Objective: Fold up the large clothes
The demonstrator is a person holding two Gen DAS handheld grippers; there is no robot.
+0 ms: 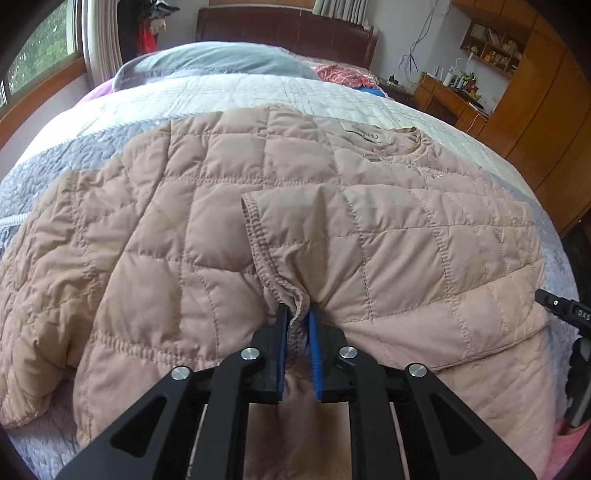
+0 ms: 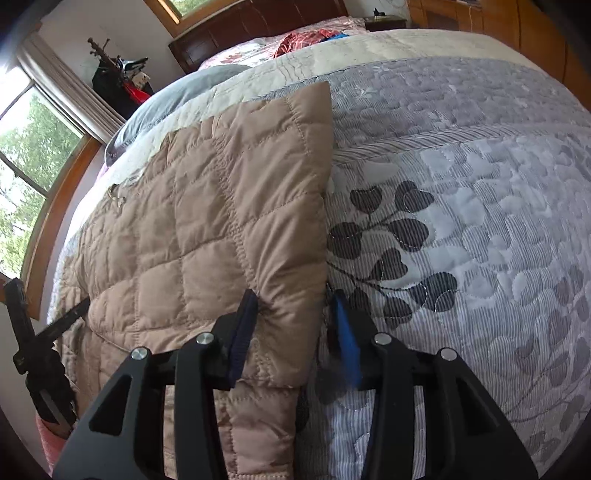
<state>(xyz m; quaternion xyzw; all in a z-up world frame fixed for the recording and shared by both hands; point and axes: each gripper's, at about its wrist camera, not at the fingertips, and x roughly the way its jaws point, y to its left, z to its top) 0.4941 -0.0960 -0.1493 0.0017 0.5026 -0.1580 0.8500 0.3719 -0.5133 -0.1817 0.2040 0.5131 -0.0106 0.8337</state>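
A tan quilted jacket [image 1: 229,221] lies spread on the bed, one sleeve folded across its body. My left gripper [image 1: 298,314] is shut on the bunched cuff edge of that sleeve [image 1: 291,288]. In the right wrist view the jacket [image 2: 207,221] lies on the left, folded edge running up the middle. My right gripper [image 2: 293,306] straddles the jacket's folded edge, its fingers wide apart; the left pad [image 2: 245,325] presses the fabric and the right pad [image 2: 345,332] stands clear of it. The other gripper shows at each view's edge [image 1: 565,310] [image 2: 33,332].
The bed has a grey and white quilted cover [image 2: 461,221] with a dark leaf print. A grey pillow [image 1: 207,62] and red clothes [image 1: 347,74] lie near the dark headboard [image 1: 288,33]. A window [image 2: 33,158] is on the left, wooden cabinets [image 1: 535,92] on the right.
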